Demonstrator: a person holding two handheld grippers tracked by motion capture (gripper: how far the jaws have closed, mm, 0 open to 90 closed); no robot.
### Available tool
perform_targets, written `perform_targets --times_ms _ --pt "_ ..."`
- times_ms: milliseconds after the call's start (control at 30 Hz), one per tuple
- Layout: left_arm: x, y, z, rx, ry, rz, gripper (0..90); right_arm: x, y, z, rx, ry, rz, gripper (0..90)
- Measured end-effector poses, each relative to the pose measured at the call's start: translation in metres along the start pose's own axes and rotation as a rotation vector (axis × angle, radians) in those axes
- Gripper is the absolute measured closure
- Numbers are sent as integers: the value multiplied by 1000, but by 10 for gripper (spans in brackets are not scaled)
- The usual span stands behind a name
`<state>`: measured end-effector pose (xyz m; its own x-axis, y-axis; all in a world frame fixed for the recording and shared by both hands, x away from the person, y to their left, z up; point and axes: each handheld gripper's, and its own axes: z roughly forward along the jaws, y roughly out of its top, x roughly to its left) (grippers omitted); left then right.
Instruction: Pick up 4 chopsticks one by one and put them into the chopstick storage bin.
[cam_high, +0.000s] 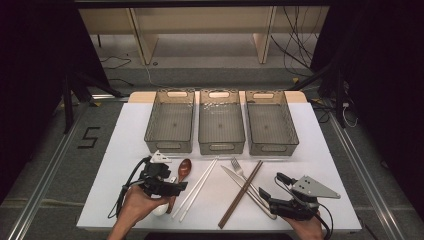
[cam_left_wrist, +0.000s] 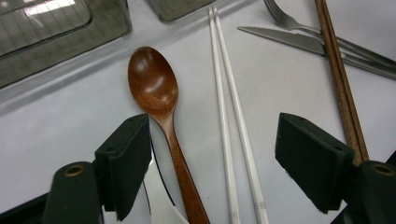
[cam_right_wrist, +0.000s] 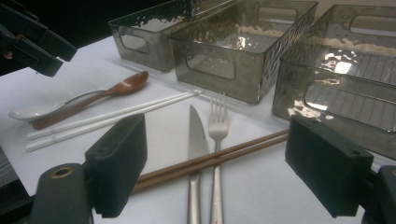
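A brown wooden spoon (cam_high: 184, 169) and a pair of white chopsticks (cam_high: 200, 187) lie at the front left of the white table. My left gripper (cam_high: 177, 186) hovers just over them. In the left gripper view its jaws stand open (cam_left_wrist: 212, 140), with the spoon's handle (cam_left_wrist: 180, 158) and the white chopsticks (cam_left_wrist: 229, 107) on the table between them, untouched. A white ceramic spoon (cam_left_wrist: 159, 196) lies beside the wooden one. My right gripper (cam_high: 267, 197) rests open (cam_right_wrist: 215, 154) at the front right, facing a knife (cam_right_wrist: 197, 135), a fork (cam_right_wrist: 218, 126) and brown chopsticks (cam_right_wrist: 252, 142) laid across them.
Three grey see-through bins stand in a row at the back: left (cam_high: 169, 146), middle (cam_high: 221, 148), right (cam_high: 272, 148). The knife (cam_high: 231, 175) and brown chopsticks (cam_high: 242, 192) lie at the middle front. The table's front edge runs close below both hands.
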<state>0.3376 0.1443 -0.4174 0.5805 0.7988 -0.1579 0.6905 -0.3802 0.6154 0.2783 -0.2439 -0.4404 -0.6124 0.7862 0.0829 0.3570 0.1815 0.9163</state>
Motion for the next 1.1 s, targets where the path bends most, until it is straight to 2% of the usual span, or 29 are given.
perform_targets --times_ms 33,67,200,400,533,800,900,967,1100 --pt "-3 3 3 35 -9 10 276 0 0 0 1 1 -1 217" --pt "-3 3 3 35 -9 10 281 0 0 0 3 2 1 218" --pt "-9 8 14 93 -11 29 298 0 0 0 5 3 -1 218" --pt "-9 9 22 125 -11 34 330 0 0 0 5 5 1 218" --pt "-9 10 28 165 -15 46 366 0 0 0 4 6 1 218" --pt "-12 12 36 198 -12 56 439 1 0 1 9 6 0 218" --pt "-13 13 41 231 -14 60 463 1 0 1 10 6 0 219" --pt "-14 14 44 248 2 73 478 1 0 1 10 8 0 219" --pt "-14 14 53 287 -4 65 541 1 0 1 12 7 1 219"
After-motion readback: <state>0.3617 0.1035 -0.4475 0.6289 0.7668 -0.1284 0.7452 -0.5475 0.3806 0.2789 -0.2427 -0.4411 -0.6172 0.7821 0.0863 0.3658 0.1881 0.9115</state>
